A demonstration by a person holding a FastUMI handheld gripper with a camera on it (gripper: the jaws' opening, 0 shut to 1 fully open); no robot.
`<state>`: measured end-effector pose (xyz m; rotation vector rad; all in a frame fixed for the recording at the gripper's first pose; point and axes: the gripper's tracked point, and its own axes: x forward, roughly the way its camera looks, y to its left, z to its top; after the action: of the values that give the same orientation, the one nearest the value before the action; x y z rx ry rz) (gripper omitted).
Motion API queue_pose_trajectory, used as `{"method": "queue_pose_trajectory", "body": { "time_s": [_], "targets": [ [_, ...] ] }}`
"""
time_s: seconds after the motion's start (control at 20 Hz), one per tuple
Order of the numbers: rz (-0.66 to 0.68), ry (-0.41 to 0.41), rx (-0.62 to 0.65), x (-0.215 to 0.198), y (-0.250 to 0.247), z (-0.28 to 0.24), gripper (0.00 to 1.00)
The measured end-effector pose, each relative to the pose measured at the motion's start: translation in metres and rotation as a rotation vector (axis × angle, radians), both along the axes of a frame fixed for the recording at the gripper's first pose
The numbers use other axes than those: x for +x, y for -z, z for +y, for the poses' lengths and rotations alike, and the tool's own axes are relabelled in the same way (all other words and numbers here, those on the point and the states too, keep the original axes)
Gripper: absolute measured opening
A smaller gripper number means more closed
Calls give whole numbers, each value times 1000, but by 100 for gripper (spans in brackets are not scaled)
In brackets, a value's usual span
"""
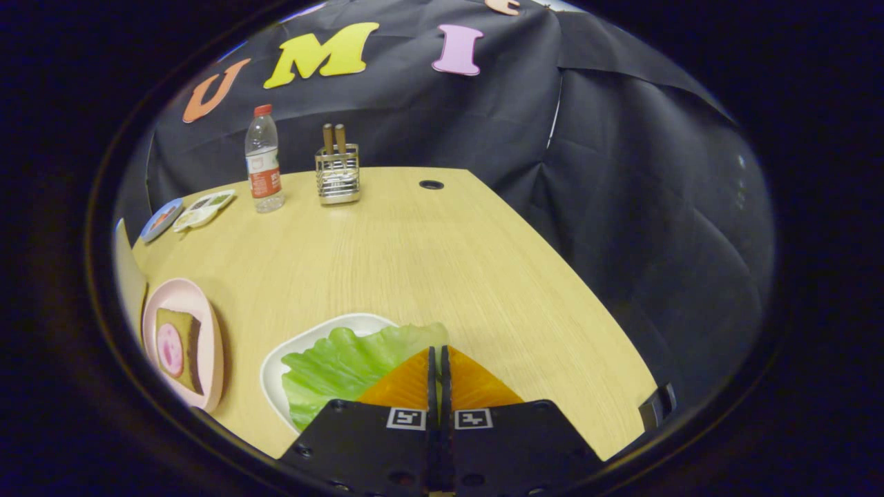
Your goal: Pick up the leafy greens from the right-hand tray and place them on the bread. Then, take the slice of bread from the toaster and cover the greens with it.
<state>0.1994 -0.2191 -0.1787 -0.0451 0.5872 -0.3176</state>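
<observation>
A green lettuce leaf [338,366] lies in a white tray [273,376] at the near edge of the table. My gripper [436,351] is shut, its fingers pressed together over the leaf's right end. I see no leaf in the thin gap between the tips, and the fingers hide the part of the leaf under them. To the left, a pink plate [207,324] holds a slice of bread [181,348] with a round pink slice on top.
At the back of the wooden table [428,262] stand a water bottle [263,162] and a metal rack [338,176] with wooden handles. Small dishes [197,210] lie at the far left. The table's right edge drops off against the black cloth.
</observation>
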Motion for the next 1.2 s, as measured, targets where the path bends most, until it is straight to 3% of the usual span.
{"method": "queue_pose_trajectory", "body": {
  "time_s": [0.35, 0.75, 0.95, 1.05, 1.2],
  "targets": [
    [-85, -16, 19, -16, -39, 8, 0],
    [-137, -95, 32, -30, -64, 39, 0],
    [-111, -100, 65, -31, -52, 40, 0],
    [-108, -146, 108, -31, -47, 53, 0],
    [-105, -108, 77, -23, -40, 37, 0]
  ]
}}
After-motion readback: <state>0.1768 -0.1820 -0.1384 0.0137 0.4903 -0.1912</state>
